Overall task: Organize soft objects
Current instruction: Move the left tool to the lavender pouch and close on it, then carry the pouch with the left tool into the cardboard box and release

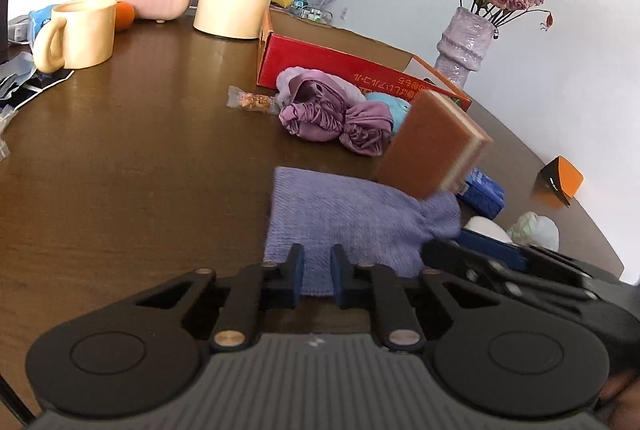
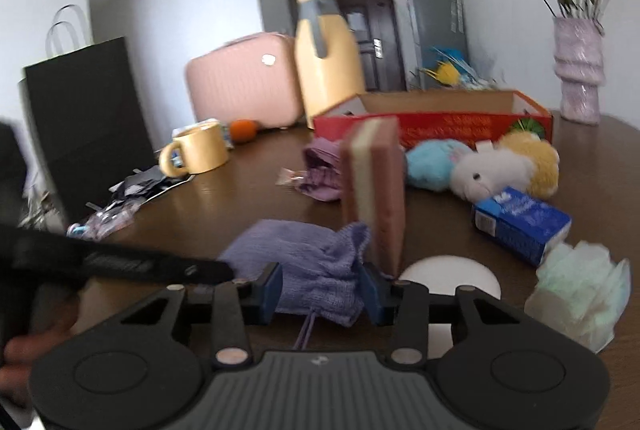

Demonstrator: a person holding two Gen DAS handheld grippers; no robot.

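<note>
Both grippers pinch the purple knit cloth (image 1: 344,218) lying on the table (image 1: 140,158), left gripper (image 1: 317,272) at its near hem, right gripper (image 2: 320,290) at a bunched, limp corner; it should drape and sag between the two grips

We see orange script, upside down and unreadable, on the red box (image 1: 340,64); white lettering on the blue carton (image 2: 520,220) is blurred.

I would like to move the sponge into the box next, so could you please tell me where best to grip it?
Grip the brown sponge across its two broad faces, near the top edge, coming from above. It stands on edge, leaning on the purple cloth, so the thin layered side faces up.
</note>
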